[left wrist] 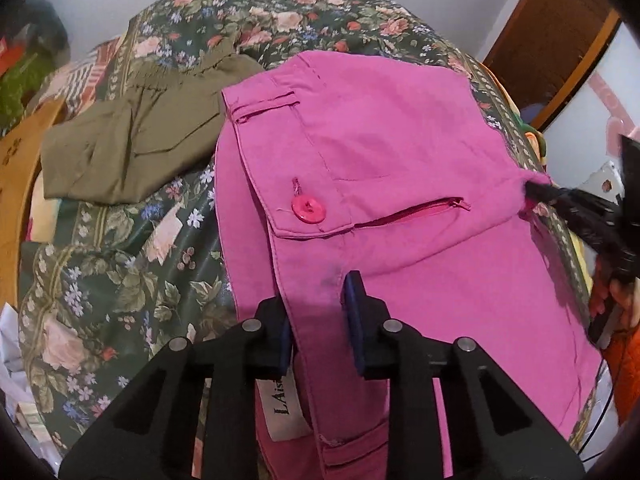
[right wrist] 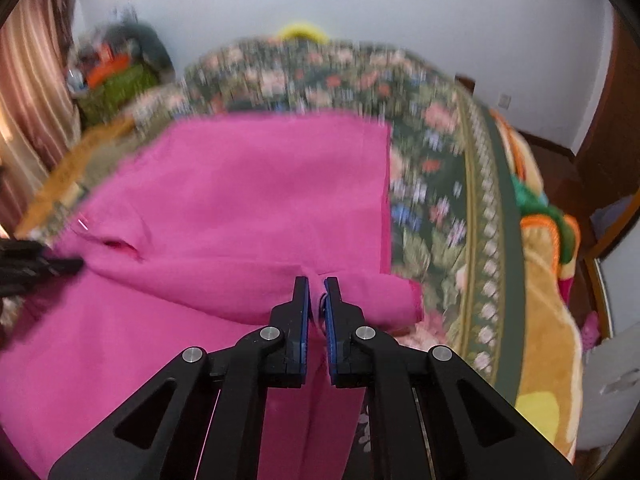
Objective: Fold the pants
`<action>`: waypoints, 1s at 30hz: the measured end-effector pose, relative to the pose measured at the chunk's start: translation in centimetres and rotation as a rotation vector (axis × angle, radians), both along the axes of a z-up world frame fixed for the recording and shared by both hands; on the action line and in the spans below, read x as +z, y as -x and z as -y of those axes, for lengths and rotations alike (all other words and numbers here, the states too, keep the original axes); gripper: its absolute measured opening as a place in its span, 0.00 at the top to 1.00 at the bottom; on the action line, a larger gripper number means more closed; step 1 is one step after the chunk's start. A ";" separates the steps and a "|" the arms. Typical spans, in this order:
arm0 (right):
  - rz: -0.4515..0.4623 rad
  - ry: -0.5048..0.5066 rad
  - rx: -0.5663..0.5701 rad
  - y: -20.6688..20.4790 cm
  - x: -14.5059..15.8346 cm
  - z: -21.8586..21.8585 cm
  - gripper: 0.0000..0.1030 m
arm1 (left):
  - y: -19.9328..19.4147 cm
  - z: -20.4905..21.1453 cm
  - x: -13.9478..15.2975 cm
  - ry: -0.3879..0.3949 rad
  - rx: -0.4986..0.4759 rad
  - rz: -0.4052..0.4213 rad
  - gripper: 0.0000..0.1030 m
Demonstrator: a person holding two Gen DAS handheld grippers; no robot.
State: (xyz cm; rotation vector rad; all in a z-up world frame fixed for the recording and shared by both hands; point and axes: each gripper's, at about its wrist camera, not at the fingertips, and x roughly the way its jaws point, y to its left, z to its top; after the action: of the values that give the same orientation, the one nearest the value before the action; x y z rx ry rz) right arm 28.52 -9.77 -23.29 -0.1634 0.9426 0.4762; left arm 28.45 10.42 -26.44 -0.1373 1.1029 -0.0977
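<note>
Pink pants (left wrist: 380, 152) lie on a floral bedspread, waistband end near me, with a pink button (left wrist: 308, 209) and a zip pocket showing. My left gripper (left wrist: 316, 292) is shut on a fold of the pants near the waistband. In the right wrist view the pants (right wrist: 240, 184) spread across the bed, blurred. My right gripper (right wrist: 317, 284) is shut on a bunched edge of the pink cloth. The right gripper also shows at the far right of the left wrist view (left wrist: 536, 196), pinching the cloth. The left gripper's tip shows at the left edge of the right wrist view (right wrist: 60, 266).
Olive-green pants (left wrist: 132, 144) lie folded on the bedspread (left wrist: 120, 264) to the left of the pink pants. A yellow and orange blanket (right wrist: 548, 292) hangs at the bed's right side. A wooden door (left wrist: 548, 40) stands at the right. Clutter (right wrist: 116, 72) sits far left.
</note>
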 end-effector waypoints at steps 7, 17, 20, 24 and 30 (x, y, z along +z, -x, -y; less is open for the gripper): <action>-0.056 0.031 -0.015 -0.8 -0.8 1.1 0.94 | 0.3 -0.8 -0.1 0.024 0.003 -0.009 0.66; -0.042 0.102 -0.186 0.4 0.8 7.1 0.85 | 1.3 -1.9 3.8 0.000 0.041 0.044 0.65; -0.030 0.050 -0.193 0.2 1.8 7.6 0.69 | 0.2 -2.8 4.5 -0.009 0.061 0.057 0.62; -0.023 -0.056 -0.190 -0.9 2.4 7.1 0.54 | -2.1 -4.2 3.7 0.040 0.090 0.027 0.61; -0.149 -0.139 -0.169 -2.3 -0.6 5.0 0.54 | -5.6 -4.9 0.6 0.178 0.102 -0.086 0.61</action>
State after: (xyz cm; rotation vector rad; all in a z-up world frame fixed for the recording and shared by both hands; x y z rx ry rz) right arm 30.79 -14.78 -23.92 0.0785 1.0553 0.3991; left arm 34.02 15.34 -25.83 -0.3601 1.1702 -0.0991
